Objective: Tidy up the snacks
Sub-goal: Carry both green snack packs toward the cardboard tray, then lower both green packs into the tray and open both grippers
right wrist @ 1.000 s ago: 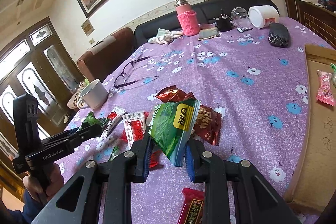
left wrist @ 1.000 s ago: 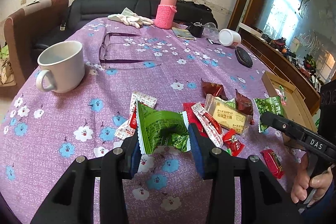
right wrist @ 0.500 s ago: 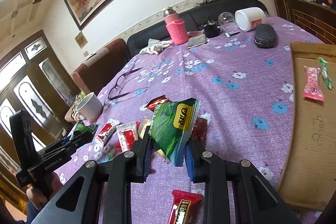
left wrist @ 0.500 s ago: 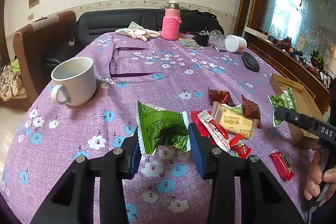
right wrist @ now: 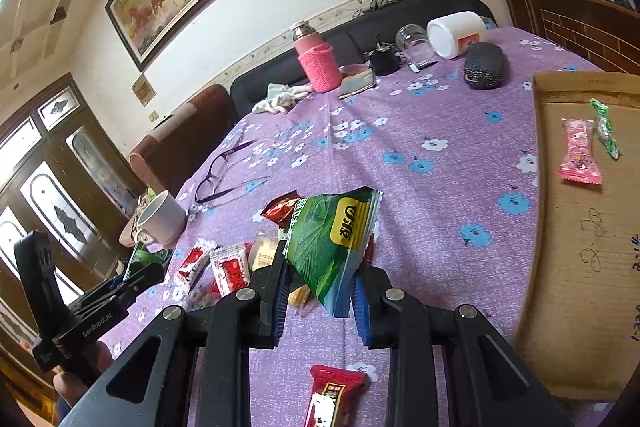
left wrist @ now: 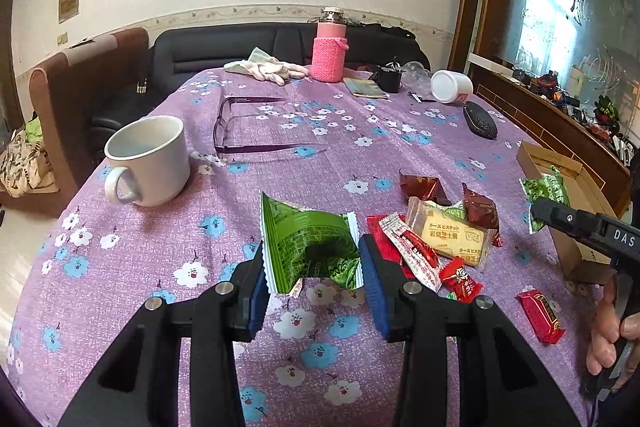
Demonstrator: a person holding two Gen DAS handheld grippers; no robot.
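On the table (left wrist: 120, 267) under its purple flowered cloth, a loose heap of wrapped snacks lies beside the white ceramic mug (left wrist: 148, 163), on the side away from its handle. Two tools are at work, each clenched on one packet. The left tool (left wrist: 312, 267) grips a crumpled green foil snack packet (left wrist: 308, 243) by its lower part, lifted clear of the cloth; its long axis runs roughly upright, crimped top edge pointing up and away from the camera. The right tool (right wrist: 318, 287) pinches a green foil packet with a yellow label (right wrist: 332, 239), also off the cloth, its long axis tilted so the upper end leans toward the flat brown cardboard box (right wrist: 580, 247).

Counted in the heap near the mug: two dark red-brown foil packets (left wrist: 480, 211), one pale yellow biscuit packet (left wrist: 448, 235), and several small red-and-white sachets (left wrist: 412, 251), overlapping so that the exact number cannot be told. One red wrapped bar (left wrist: 540, 315) lies apart, farther from the mug than the heap. In the cardboard box lie two items: one pink wrapped candy (right wrist: 580, 155) and one small green wrapped candy (right wrist: 604, 127) just beside it.
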